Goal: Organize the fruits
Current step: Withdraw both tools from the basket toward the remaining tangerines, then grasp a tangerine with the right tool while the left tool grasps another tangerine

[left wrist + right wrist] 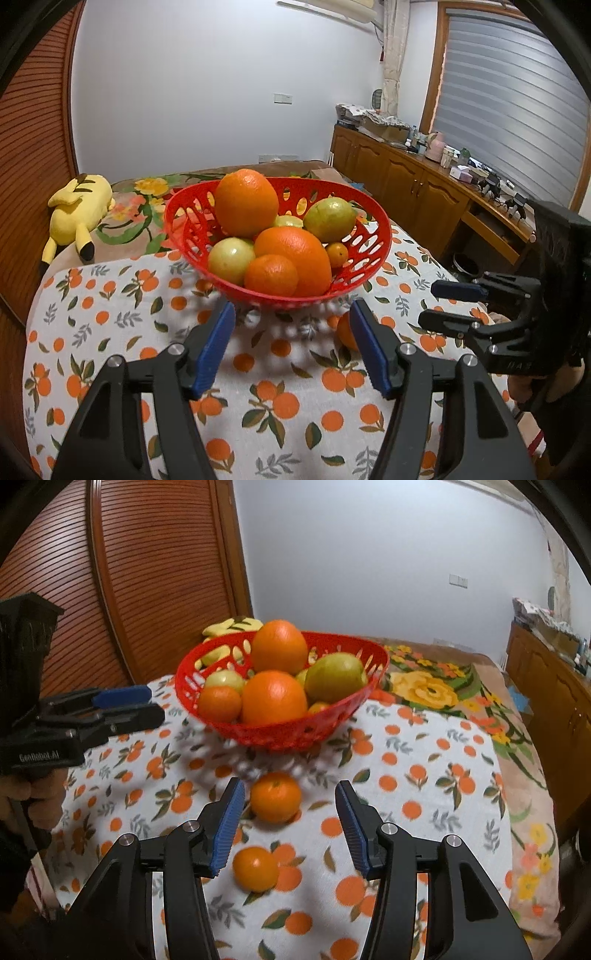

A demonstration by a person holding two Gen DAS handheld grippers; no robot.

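Note:
A red perforated basket [364, 258] [291, 734] stands on the orange-print tablecloth, holding several oranges and green fruits. Two loose tangerines lie in front of it: one [275, 796] close to the basket, one [255, 868] nearer me. In the left wrist view only one tangerine [344, 331] shows, partly hidden behind my right finger. My left gripper [291, 347] is open and empty, short of the basket. My right gripper [290, 825] is open and empty, its fingers on either side of the two tangerines, above them. Each gripper shows in the other's view, the right [439, 304] and the left [147, 705].
A yellow plush toy [79, 210] lies on the floral bedspread [436, 686] behind the table. A wooden louvred door [122, 583] is at the left. A wooden cabinet [417, 184] with clutter runs along the right wall under a window blind.

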